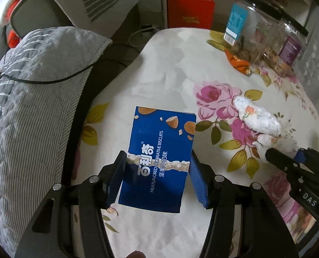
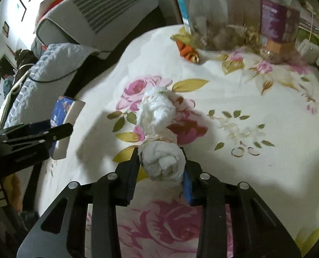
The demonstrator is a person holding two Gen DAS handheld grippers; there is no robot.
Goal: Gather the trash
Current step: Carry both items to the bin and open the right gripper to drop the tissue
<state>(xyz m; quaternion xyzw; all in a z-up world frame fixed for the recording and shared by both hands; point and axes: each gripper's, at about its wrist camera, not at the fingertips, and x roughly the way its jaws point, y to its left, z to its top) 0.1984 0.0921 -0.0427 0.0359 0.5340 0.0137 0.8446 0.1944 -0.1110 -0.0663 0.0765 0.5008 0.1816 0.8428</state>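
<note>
Clamped between the blue-padded black fingers of the left gripper (image 1: 157, 178) is a flat blue cardboard biscuit box (image 1: 159, 159) printed with almonds and white lettering, lifted off the surface near the table's edge. To its right, the right gripper (image 2: 161, 165) has its jaws pressed on the near end of a long twisted wad of white tissue paper (image 2: 157, 116), which stretches away from its fingertips and lies on the cloth. Under both spreads a cream tablecloth with pink roses and yellow-green leaves (image 2: 256, 107), covering a rounded table. Farther ahead of the right gripper, a crumpled orange and gold wrapper (image 2: 188, 52) lies on the cloth, just beside two clear plastic jars with dried contents (image 2: 219, 21), one labelled blue, the other purple. Left of the left gripper, off the table edge, a grey striped quilted fabric (image 1: 37, 99) is draped over a seat, with a thin black cable across it. Beyond it stand a white slatted appliance (image 2: 99, 8) and a red carton (image 1: 189, 10).
</note>
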